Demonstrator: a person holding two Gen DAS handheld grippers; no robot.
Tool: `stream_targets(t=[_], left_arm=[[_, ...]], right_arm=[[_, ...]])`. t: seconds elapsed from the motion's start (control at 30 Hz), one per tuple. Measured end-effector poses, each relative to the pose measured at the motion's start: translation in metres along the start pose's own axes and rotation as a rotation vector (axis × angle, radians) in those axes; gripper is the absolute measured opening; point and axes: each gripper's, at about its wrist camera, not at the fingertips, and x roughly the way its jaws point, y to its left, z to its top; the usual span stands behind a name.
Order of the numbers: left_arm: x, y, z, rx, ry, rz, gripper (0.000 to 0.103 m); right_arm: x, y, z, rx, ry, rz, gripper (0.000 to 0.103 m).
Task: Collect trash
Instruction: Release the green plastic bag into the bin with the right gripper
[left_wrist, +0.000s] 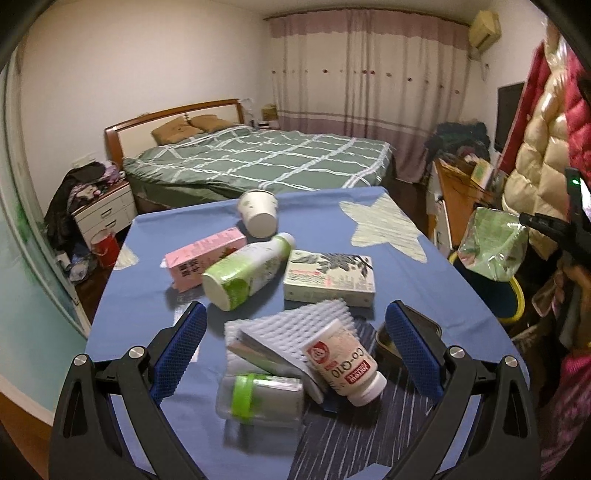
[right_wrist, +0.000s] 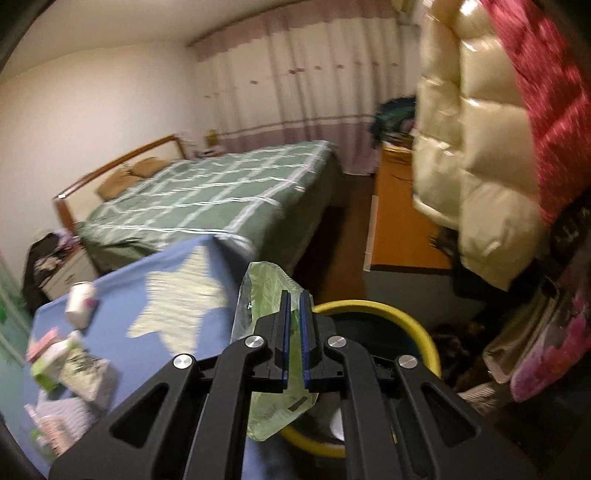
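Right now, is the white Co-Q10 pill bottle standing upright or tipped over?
Tipped over. The Co-Q10 bottle lies on its side on the blue tablecloth, leaning against the white foam netting, its label reading sideways.

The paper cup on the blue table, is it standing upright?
No, the paper cup lies on its side on the table, behind the green bottle.

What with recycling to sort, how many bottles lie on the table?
3: green-white bottle mid-table; Co-Q10 bottle on foam; clear green-banded bottle nearest. More may be hidden.
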Motion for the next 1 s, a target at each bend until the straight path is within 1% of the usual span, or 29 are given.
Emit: stream_targets(t=[0.13, 0.27, 0.3, 0.33, 0.4, 0.47, 0.57, 0.6, 0.73, 0.77, 0.87, 0.9, 0.93, 1.0], left_arm=[[0.007, -0.007, -0.002, 0.032, 0.013, -0.015, 0.096], [0.015, -0.011, -0.005, 0.052, 0.030, -0.039, 0.096], [0.016, -0.011, -0.005, 0.057, 0.034, -0.045, 0.096], [0.018, -0.012, -0.006, 0.063, 0.039, -0.051, 0.096], [0.022, -0.013, -0.008, 0.074, 0.050, -0.061, 0.096], [0.026, -0.015, -0.011, 0.085, 0.061, -0.072, 0.096], [0.033, -0.019, -0.018, 0.108, 0.086, -0.085, 0.096], [0.036, -0.021, -0.021, 0.115, 0.098, -0.092, 0.096], [0.043, -0.029, -0.034, 0.125, 0.146, -0.116, 0.096], [0.044, -0.031, -0.037, 0.125, 0.157, -0.115, 0.096], [0.047, -0.038, -0.047, 0.127, 0.190, -0.080, 0.095], [0.048, -0.040, -0.052, 0.134, 0.204, -0.080, 0.091], [0.046, -0.042, -0.056, 0.135, 0.221, -0.102, 0.088], [0.038, -0.049, -0.064, 0.153, 0.225, -0.153, 0.087]], right_arm=[[0.026, -0.024, -0.004, 0.031, 0.032, -0.091, 0.005], [0.047, -0.036, -0.010, 0.042, 0.079, -0.132, 0.011], [0.049, -0.037, -0.012, 0.043, 0.084, -0.136, 0.015], [0.052, -0.038, -0.014, 0.048, 0.091, -0.139, 0.022], [0.052, -0.036, -0.019, 0.048, 0.094, -0.131, 0.026], [0.052, -0.031, -0.022, 0.031, 0.096, -0.113, 0.026], [0.047, -0.012, -0.027, -0.009, 0.094, -0.073, 0.029], [0.046, -0.008, -0.027, -0.015, 0.096, -0.065, 0.031], [0.039, 0.008, -0.029, -0.042, 0.091, -0.030, 0.031], [0.038, 0.011, -0.030, -0.048, 0.090, -0.023, 0.031], [0.033, 0.018, -0.030, -0.057, 0.090, -0.004, 0.031], [0.031, 0.020, -0.030, -0.060, 0.089, 0.003, 0.031], [0.030, 0.022, -0.030, -0.062, 0.088, 0.007, 0.031], [0.027, 0.025, -0.030, -0.068, 0.086, 0.016, 0.031]])
